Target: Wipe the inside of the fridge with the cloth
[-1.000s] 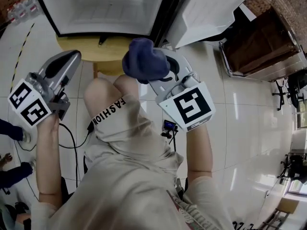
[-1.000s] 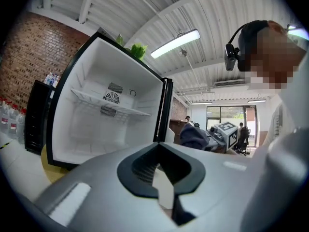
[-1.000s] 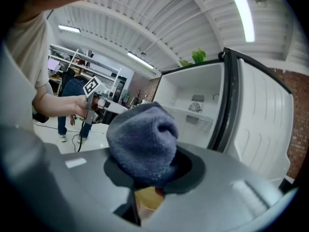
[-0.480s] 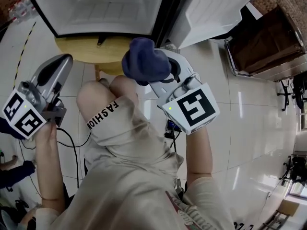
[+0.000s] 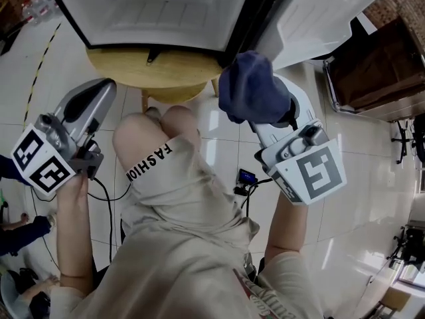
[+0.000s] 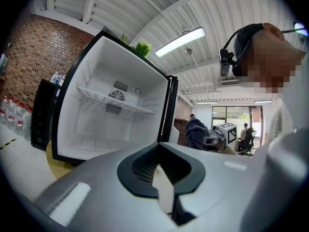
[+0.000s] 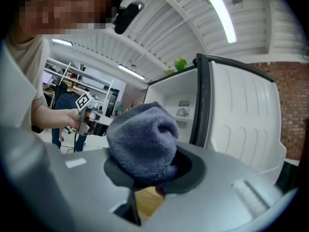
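Note:
The small fridge (image 5: 153, 12) stands open on a round wooden table (image 5: 156, 68), its white inside bare except for one wire shelf (image 6: 113, 103). Its door (image 5: 325, 12) is swung out to the right. A dark blue fluffy cloth (image 5: 251, 88) is bunched between the jaws of my right gripper (image 5: 265, 105), which is shut on it just outside the fridge, by the door's hinge edge. In the right gripper view the cloth (image 7: 142, 139) covers the fingertips. My left gripper (image 5: 89, 98) hovers left of the table, shut and empty (image 6: 159, 173).
My knee (image 5: 159, 138) is between the two grippers. A brown cabinet in a metal frame (image 5: 378, 65) stands at the right. Water bottles (image 5: 33, 5) and a black cabinet (image 6: 41, 115) are left of the fridge. A black cable (image 5: 106, 198) trails on the tiled floor.
My right gripper has carried the cloth to the right and closer to the fridge's hinge side. The left gripper has stayed about where it was.

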`<action>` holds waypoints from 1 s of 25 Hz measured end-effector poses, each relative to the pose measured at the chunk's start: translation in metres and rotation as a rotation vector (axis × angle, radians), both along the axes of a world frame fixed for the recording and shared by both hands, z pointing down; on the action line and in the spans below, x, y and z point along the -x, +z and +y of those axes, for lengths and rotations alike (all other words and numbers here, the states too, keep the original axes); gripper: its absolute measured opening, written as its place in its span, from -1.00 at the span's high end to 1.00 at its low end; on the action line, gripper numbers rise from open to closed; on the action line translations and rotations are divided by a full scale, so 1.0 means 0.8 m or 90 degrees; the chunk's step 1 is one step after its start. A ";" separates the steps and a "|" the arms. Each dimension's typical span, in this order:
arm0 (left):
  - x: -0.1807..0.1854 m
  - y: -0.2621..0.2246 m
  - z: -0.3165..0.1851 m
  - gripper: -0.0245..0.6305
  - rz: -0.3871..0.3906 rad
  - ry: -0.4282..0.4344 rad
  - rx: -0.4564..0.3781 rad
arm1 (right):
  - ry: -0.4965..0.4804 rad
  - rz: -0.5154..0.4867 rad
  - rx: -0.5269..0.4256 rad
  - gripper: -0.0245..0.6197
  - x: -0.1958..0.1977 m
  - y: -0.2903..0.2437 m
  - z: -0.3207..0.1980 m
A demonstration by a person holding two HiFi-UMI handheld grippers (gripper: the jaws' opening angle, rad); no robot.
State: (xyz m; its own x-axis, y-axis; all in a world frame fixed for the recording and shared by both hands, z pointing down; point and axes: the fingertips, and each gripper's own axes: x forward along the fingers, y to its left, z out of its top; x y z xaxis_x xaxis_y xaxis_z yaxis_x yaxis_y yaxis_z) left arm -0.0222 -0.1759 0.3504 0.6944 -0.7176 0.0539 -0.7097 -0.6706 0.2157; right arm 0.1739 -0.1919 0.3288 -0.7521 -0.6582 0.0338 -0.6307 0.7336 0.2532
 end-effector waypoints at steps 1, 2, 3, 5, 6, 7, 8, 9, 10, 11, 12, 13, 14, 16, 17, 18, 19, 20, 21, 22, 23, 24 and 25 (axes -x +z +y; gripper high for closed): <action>0.000 0.002 0.000 0.91 -0.001 -0.001 0.001 | 0.003 -0.002 0.000 0.61 -0.002 0.001 0.000; -0.001 0.004 0.000 0.91 -0.002 -0.001 0.002 | 0.004 -0.004 0.001 0.61 -0.003 0.002 0.000; -0.002 0.006 0.000 0.91 -0.003 0.000 0.003 | 0.003 -0.006 0.002 0.61 -0.004 0.003 0.000; -0.004 0.007 -0.002 0.91 -0.005 0.000 0.003 | 0.001 -0.008 0.001 0.61 -0.003 0.004 0.000; -0.004 0.007 -0.002 0.91 -0.006 0.000 0.002 | 0.003 -0.008 -0.002 0.61 -0.003 0.005 0.000; -0.004 0.008 -0.003 0.91 -0.007 -0.001 0.001 | 0.007 -0.008 -0.007 0.61 -0.004 0.006 0.000; -0.004 0.010 -0.003 0.91 -0.007 -0.002 0.000 | 0.014 -0.007 -0.011 0.61 -0.005 0.007 -0.001; -0.004 0.012 -0.004 0.91 -0.007 -0.003 0.000 | 0.020 -0.008 -0.014 0.61 -0.006 0.009 -0.003; -0.004 0.013 -0.006 0.91 -0.005 -0.003 0.002 | 0.021 -0.011 -0.014 0.61 -0.006 0.011 -0.004; -0.004 0.014 -0.007 0.91 -0.002 -0.003 0.004 | 0.017 -0.015 -0.011 0.61 -0.005 0.013 -0.004; -0.005 0.014 -0.009 0.91 0.001 -0.001 0.006 | 0.011 -0.020 -0.008 0.61 -0.003 0.014 -0.003; -0.005 0.012 -0.011 0.91 0.003 0.000 0.006 | 0.005 -0.022 -0.007 0.61 -0.001 0.015 -0.002; -0.005 0.009 -0.013 0.91 0.005 0.001 0.004 | 0.001 -0.022 -0.008 0.61 0.002 0.016 -0.001; -0.004 0.004 -0.016 0.91 0.010 0.001 0.000 | -0.003 -0.016 -0.011 0.61 0.008 0.017 0.001; -0.004 0.002 -0.017 0.91 0.014 0.001 -0.001 | -0.005 -0.012 -0.011 0.61 0.011 0.018 0.002; -0.004 0.001 -0.018 0.91 0.017 0.002 -0.002 | -0.007 -0.008 -0.012 0.61 0.014 0.019 0.002; -0.004 0.000 -0.019 0.91 0.018 0.004 -0.002 | -0.009 -0.005 -0.014 0.61 0.016 0.018 0.002; -0.004 0.000 -0.020 0.91 0.019 0.005 -0.003 | -0.009 -0.003 -0.017 0.61 0.018 0.017 0.002; -0.004 0.001 -0.019 0.91 0.018 0.006 -0.003 | -0.010 -0.001 -0.019 0.61 0.019 0.017 0.001; -0.003 0.005 -0.019 0.91 0.016 0.006 0.000 | -0.009 0.000 -0.017 0.61 0.020 0.020 0.001; -0.002 0.011 -0.018 0.91 0.016 0.004 0.006 | -0.008 0.002 -0.013 0.61 0.020 0.024 0.000; 0.001 0.017 -0.018 0.91 0.019 0.001 0.013 | -0.005 0.005 -0.007 0.61 0.021 0.029 -0.003; 0.006 0.021 -0.019 0.91 0.023 -0.003 0.019 | 0.000 0.009 -0.003 0.61 0.022 0.034 -0.007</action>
